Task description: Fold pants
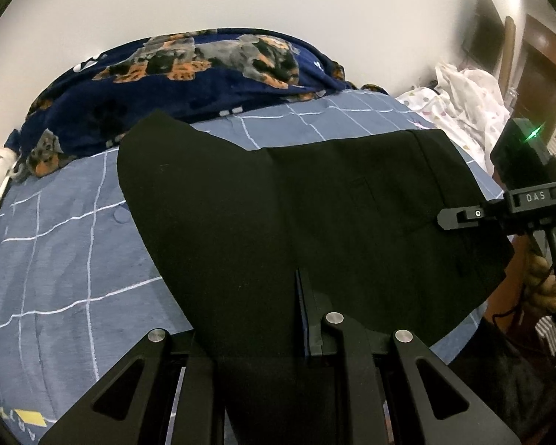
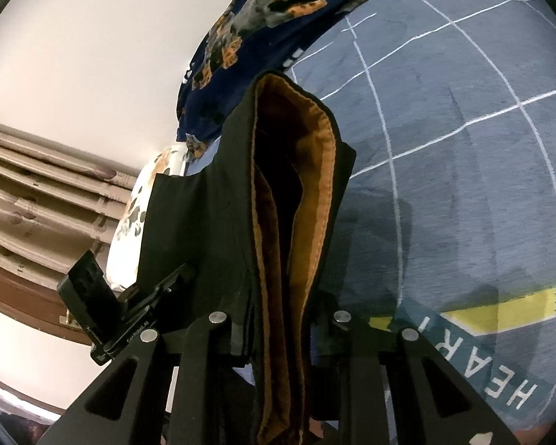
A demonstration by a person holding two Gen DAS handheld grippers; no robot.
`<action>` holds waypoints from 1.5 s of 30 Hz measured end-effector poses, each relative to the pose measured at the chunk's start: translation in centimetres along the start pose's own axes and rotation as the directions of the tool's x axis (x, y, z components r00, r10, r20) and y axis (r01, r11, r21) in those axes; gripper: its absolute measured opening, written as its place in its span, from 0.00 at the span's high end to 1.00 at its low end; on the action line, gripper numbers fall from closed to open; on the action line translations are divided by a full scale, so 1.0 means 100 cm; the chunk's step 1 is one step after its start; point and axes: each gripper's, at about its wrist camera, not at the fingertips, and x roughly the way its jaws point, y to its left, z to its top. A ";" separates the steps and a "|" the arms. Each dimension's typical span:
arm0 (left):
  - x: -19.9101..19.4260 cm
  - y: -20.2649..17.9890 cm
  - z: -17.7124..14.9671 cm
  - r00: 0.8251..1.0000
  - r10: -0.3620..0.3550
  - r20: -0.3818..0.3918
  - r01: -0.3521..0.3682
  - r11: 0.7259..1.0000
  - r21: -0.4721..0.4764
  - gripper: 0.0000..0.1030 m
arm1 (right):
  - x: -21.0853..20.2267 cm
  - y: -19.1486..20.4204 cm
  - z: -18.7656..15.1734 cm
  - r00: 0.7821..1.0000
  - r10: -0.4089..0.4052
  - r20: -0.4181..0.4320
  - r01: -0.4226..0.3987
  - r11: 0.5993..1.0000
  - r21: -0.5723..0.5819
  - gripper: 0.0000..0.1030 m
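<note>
The black pants hang lifted between both grippers above the blue checked bed sheet. In the left wrist view my left gripper is shut on the near edge of the fabric, which drapes over one finger. My right gripper, held by a hand, grips the right end of the pants. In the right wrist view my right gripper is shut on the bunched waistband, whose tan lining faces up. The left gripper grips the pants at the left.
A navy dog-print blanket lies bunched along the wall at the back of the bed. White spotted cloth is heaped at the back right. A patterned pillow and curtains sit beyond the bed's end.
</note>
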 end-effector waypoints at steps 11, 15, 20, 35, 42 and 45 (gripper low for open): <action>0.010 0.016 -0.007 1.000 -0.012 -0.026 0.011 0.999 -0.030 0.85 | 0.011 -0.008 -0.003 1.000 -0.008 -0.012 0.009 1.000 0.029 0.79; 0.015 0.022 -0.010 0.999 -0.017 -0.039 0.015 0.998 -0.057 0.85 | 0.017 -0.013 -0.002 1.000 0.005 -0.018 -0.004 0.998 0.056 0.79; 0.015 0.027 -0.004 0.999 -0.014 -0.037 0.012 0.998 -0.067 0.85 | 0.021 -0.012 0.003 0.999 0.029 -0.024 -0.028 0.997 0.072 0.80; 0.021 0.104 0.069 0.996 0.079 0.031 -0.075 0.990 -0.119 0.85 | 0.077 0.034 0.107 0.995 0.087 -0.045 -0.088 0.996 -0.006 0.80; 0.049 0.152 0.101 0.991 0.132 0.037 -0.125 0.982 -0.143 0.85 | 0.123 0.045 0.164 0.993 0.098 -0.064 -0.100 0.995 -0.027 0.80; 0.067 0.170 0.108 0.990 0.139 0.029 -0.133 0.978 -0.159 0.85 | 0.142 0.042 0.182 0.993 0.096 -0.071 -0.098 0.995 -0.024 0.80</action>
